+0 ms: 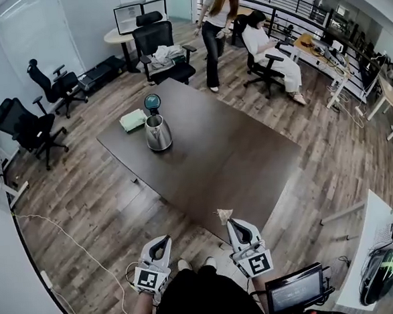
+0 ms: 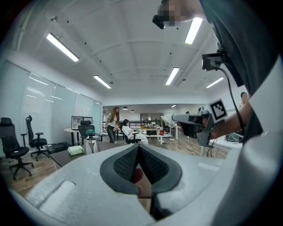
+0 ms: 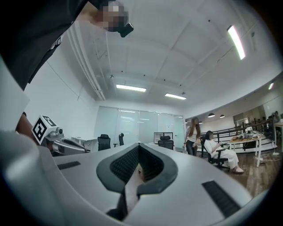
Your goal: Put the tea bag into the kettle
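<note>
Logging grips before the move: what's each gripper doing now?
Left gripper: closed, empty.
Right gripper: closed on the tea bag.

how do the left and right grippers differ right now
The right gripper is shut on the tea bag, which sticks out past its tips; the left gripper is shut with nothing in it. The right gripper's tips reach over the near corner of the table; the left gripper hangs over the floor beside it. Both point roughly toward the kettle.
</note>
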The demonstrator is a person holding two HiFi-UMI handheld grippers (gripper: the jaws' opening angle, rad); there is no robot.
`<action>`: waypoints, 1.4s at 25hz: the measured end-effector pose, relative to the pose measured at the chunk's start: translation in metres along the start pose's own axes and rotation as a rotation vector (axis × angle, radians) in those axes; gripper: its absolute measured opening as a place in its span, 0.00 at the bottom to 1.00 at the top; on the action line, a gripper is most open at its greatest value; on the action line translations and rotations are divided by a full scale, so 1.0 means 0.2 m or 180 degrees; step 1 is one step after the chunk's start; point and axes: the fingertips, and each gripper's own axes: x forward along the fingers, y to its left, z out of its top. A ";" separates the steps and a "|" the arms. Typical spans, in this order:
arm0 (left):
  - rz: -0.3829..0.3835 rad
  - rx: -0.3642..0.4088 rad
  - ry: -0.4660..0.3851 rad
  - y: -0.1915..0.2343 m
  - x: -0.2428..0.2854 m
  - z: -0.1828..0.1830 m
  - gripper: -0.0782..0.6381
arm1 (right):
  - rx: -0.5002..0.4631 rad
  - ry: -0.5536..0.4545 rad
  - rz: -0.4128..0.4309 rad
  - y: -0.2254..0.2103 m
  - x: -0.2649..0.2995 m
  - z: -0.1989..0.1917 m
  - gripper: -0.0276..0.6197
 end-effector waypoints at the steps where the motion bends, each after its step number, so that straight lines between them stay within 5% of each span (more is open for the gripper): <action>1: 0.0094 -0.0059 -0.0044 0.00 0.01 0.02 0.09 | -0.0031 -0.0033 -0.0004 -0.03 -0.01 -0.01 0.05; 4: 0.0186 -0.0221 -0.0158 -0.01 0.12 0.07 0.09 | -0.0123 -0.0071 -0.0073 -0.13 0.02 -0.04 0.05; 9: -0.0339 0.0114 0.0130 -0.12 0.24 0.05 0.09 | -0.0066 0.0075 -0.0255 -0.15 -0.02 -0.09 0.05; 13: -0.0580 0.0079 -0.0076 -0.04 0.37 0.08 0.09 | -0.0140 0.0216 -0.0434 -0.16 0.03 -0.12 0.05; 21: -0.1200 -0.0151 -0.0111 0.49 0.28 -0.04 0.09 | -0.0271 0.0412 -0.0857 0.16 0.54 -0.17 0.05; 25: -0.1450 -0.0037 -0.0207 0.85 0.29 0.02 0.09 | -0.0313 0.0352 -0.0989 0.26 0.92 -0.06 0.05; 29: -0.1452 0.0147 -0.0276 1.11 0.31 0.09 0.09 | -0.0342 0.0434 -0.0979 0.37 1.09 -0.04 0.05; 35: -0.1108 0.0096 -0.0169 1.26 0.32 0.11 0.09 | -0.0241 0.0187 -0.0908 0.38 1.15 -0.03 0.05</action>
